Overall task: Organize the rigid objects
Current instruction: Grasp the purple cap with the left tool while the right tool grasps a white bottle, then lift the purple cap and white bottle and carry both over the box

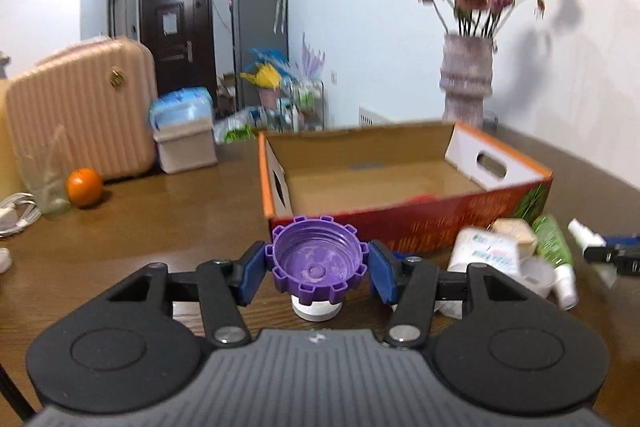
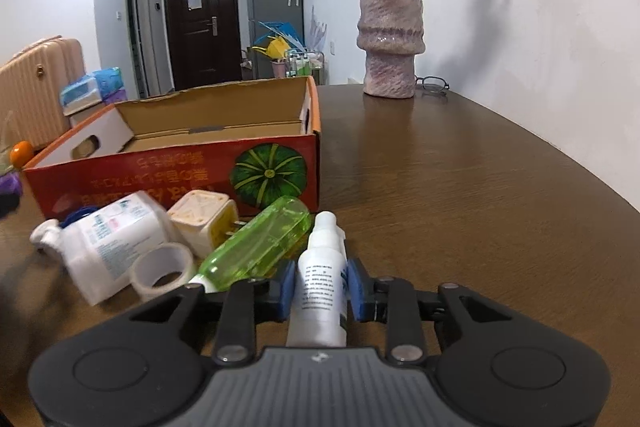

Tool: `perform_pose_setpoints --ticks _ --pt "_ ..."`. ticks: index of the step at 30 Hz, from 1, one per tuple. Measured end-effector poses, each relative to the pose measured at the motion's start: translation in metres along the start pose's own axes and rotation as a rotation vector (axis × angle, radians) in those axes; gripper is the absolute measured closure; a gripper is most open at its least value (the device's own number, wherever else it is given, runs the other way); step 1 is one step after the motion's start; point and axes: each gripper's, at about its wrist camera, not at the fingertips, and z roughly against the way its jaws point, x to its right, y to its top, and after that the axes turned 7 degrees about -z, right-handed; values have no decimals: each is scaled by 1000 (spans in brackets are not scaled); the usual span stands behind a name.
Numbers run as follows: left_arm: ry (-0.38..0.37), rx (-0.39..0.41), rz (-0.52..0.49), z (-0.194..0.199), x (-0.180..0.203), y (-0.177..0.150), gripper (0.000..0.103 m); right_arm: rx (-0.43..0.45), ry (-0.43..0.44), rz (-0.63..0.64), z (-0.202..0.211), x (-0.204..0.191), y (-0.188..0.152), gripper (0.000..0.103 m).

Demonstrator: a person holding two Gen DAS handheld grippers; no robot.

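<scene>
My left gripper is shut on a purple notched cap, open side up, with a white part under it, held above the table in front of the open red cardboard box. My right gripper is shut on a small white bottle that points toward the same box. Left of it lie a green bottle, a tape roll, a cream plug adapter and a white jug. The box looks empty inside.
A pink vase of flowers and glasses stand at the table's far side by the wall. An orange, a clear bag and white cables lie at the left. A pink suitcase stands behind.
</scene>
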Motion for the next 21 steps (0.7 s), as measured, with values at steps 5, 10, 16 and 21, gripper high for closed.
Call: perform_pose_setpoints --ticks 5,10,16,21 --pt "24 81 39 59 -5 8 48 74 31 31 54 -12 -3 76" --pt "53 178 68 129 -4 8 48 210 89 62 122 -32 -2 76" --pt "109 265 57 199 7 -8 47 319 166 74 187 -46 -9 76" --pt "134 299 80 238 13 -23 47 368 236 99 228 -55 -20 76"
